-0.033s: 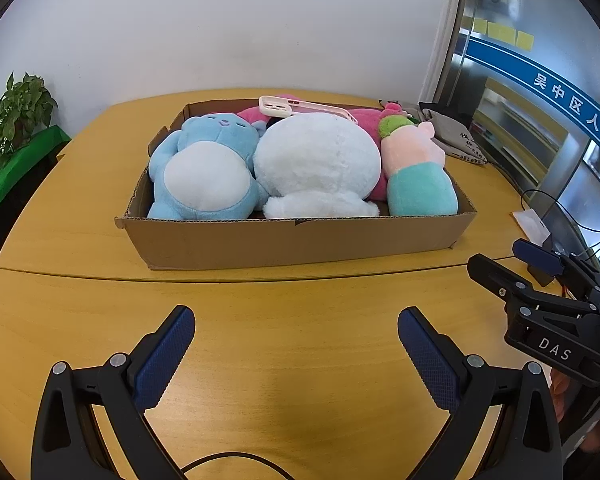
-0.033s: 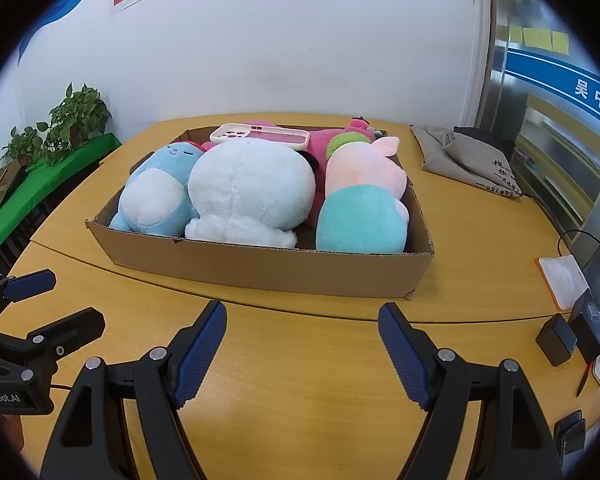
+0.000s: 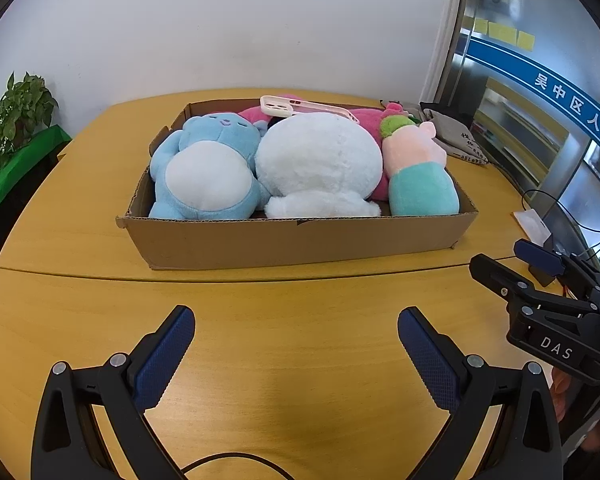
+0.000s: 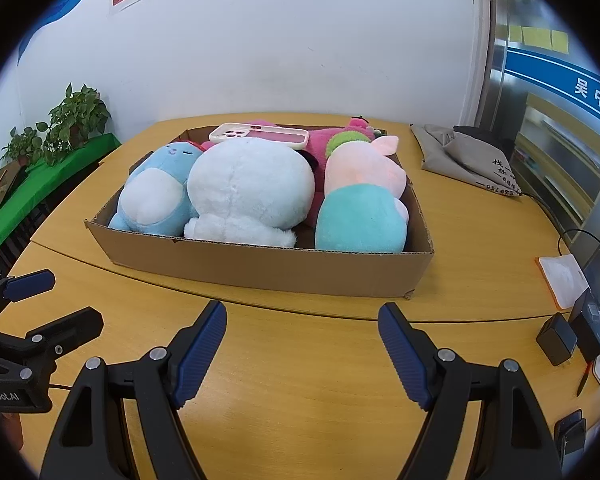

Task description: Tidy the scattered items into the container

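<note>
Both the left tongs (image 3: pixel 296 354) and right tongs (image 4: pixel 302 350) gape wide and empty before the box (image 4: pixel 260 266), seemingly full of plush toys (image 4: pixel 252 184).

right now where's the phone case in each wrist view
Left wrist: the phone case lies at upper centre, at the back of the cardboard box, resting on the pink plush behind the white plush.
Right wrist: the phone case sits upper centre, slightly left, again behind the white plush.
Shared landmark: the white plush, just in front of it in both.
</note>
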### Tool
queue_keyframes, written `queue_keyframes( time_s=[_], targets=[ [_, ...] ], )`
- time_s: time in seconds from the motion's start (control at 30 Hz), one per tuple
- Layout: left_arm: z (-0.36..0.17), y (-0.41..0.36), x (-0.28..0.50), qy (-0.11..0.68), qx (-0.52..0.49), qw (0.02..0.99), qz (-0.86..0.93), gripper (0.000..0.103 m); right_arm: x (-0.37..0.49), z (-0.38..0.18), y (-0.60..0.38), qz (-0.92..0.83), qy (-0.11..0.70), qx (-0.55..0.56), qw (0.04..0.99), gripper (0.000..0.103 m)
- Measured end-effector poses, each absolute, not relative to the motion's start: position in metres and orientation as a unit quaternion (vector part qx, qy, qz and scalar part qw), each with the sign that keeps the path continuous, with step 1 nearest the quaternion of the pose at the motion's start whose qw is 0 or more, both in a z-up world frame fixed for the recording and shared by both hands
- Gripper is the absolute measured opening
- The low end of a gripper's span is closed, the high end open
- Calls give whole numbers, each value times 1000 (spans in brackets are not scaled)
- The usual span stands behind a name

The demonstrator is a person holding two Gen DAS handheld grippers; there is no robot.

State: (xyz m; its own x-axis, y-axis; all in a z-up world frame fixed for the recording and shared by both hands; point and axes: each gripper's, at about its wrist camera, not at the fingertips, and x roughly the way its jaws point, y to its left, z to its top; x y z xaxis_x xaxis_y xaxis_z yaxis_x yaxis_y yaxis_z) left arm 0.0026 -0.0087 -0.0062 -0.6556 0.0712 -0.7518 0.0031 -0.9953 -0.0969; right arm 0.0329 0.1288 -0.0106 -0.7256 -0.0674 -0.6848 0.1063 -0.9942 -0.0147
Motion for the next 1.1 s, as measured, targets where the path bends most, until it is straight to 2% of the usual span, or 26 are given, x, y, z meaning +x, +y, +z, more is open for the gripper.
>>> queue_keyframes(
  time_s=[0.17,0.4,0.6,0.77,1.0,1.07,1.1],
  targets=[
    [-30,-42,13,-38,-427,10,903,103,45,-19,132,-929,26,364,56,78],
    [-64,-89,26,-29,-445,-3,895,103,56,-66,193,-916,19,392,80,78],
    [-109,-157,36,-44,-485,-11,873,103,61,-121,236,-892,81,436,93,78],
    [-129,-182,37,-6,-483,4,876,103,59,-147,249,-884,83,446,113,78],
    [-136,-208,36,18,-452,46,891,103,56,-155,257,-889,73,432,131,88],
    [-138,-220,32,16,-449,47,892,103,55,-155,257,-884,79,436,149,94],
    [-139,-225,30,14,-450,46,892,103,55,-156,257,-882,83,437,157,103]
  ],
)
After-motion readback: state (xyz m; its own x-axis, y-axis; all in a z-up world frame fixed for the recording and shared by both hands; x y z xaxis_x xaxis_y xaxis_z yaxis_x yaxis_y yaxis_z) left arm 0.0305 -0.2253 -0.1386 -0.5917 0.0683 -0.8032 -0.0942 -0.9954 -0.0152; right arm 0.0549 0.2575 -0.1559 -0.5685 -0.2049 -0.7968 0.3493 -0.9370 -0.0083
